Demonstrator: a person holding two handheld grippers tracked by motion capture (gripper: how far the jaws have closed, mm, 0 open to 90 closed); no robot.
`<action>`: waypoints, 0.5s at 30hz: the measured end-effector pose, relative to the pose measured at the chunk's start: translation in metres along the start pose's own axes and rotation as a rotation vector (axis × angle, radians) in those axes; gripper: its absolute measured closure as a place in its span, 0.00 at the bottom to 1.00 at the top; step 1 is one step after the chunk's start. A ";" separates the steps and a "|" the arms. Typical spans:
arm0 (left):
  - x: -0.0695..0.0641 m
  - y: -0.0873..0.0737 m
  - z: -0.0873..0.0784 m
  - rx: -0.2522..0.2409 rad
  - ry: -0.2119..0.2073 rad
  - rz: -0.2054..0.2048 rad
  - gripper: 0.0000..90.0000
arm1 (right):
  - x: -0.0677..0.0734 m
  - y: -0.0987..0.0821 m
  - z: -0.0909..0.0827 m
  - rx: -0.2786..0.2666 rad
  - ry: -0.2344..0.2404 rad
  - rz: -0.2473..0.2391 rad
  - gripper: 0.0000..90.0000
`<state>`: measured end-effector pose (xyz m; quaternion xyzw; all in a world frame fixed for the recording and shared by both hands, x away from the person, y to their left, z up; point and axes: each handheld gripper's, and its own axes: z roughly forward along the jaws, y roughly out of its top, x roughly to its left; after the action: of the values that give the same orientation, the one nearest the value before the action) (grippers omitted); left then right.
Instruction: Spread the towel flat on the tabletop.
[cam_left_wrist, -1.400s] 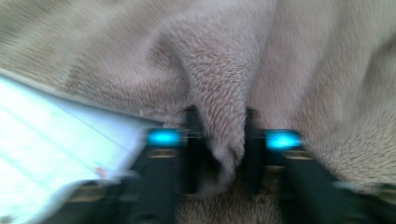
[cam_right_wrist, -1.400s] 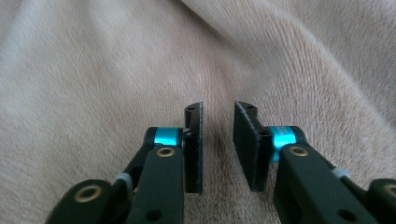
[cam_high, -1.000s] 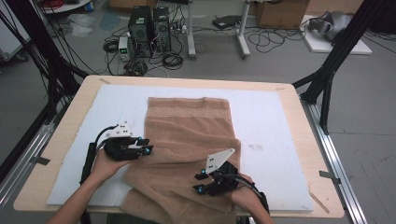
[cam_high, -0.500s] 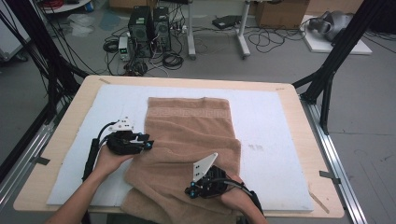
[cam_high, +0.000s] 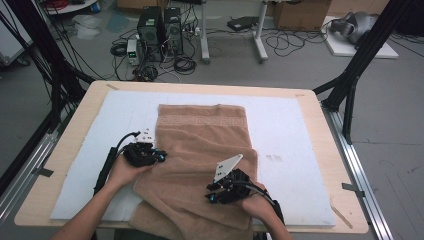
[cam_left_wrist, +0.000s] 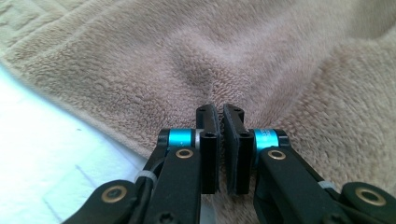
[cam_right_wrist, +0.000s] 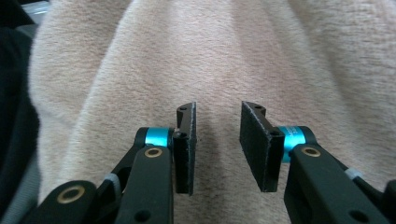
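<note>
Towel (cam_high: 200, 150) lies partly folded on the desk (cam_high: 80, 125); left gripper (cam_left_wrist: 219, 112) has just clenched at its edge, right gripper (cam_right_wrist: 217, 116) has just released, fold unfinished.

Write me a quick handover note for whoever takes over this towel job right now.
Left hand-held gripper: jaws just closed, nearly together at the towel's left edge; whether cloth is pinched is unclear.
Right hand-held gripper: jaws apart, have just been opening, nothing between them, over the near part of the towel.
Brown towel: on the white mat, near end rumpled and hanging over the table edge.
Left to do: flatten or fold it.
</note>
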<state>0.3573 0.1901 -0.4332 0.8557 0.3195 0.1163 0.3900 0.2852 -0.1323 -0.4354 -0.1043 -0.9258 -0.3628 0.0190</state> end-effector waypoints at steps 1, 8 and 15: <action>0.003 0.002 -0.003 -0.034 0.021 -0.018 0.95 | -0.002 0.000 -0.001 0.004 -0.013 0.003 0.74; 0.020 0.016 -0.003 -0.113 0.181 -0.052 0.95 | -0.013 -0.001 -0.006 0.029 -0.085 0.013 0.77; 0.019 0.016 -0.007 -0.119 0.202 -0.045 0.80 | -0.028 -0.011 -0.016 0.023 -0.152 0.045 0.77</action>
<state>0.3768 0.1983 -0.4176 0.8078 0.3686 0.2118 0.4084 0.3101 -0.1555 -0.4342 -0.1522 -0.9261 -0.3427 -0.0417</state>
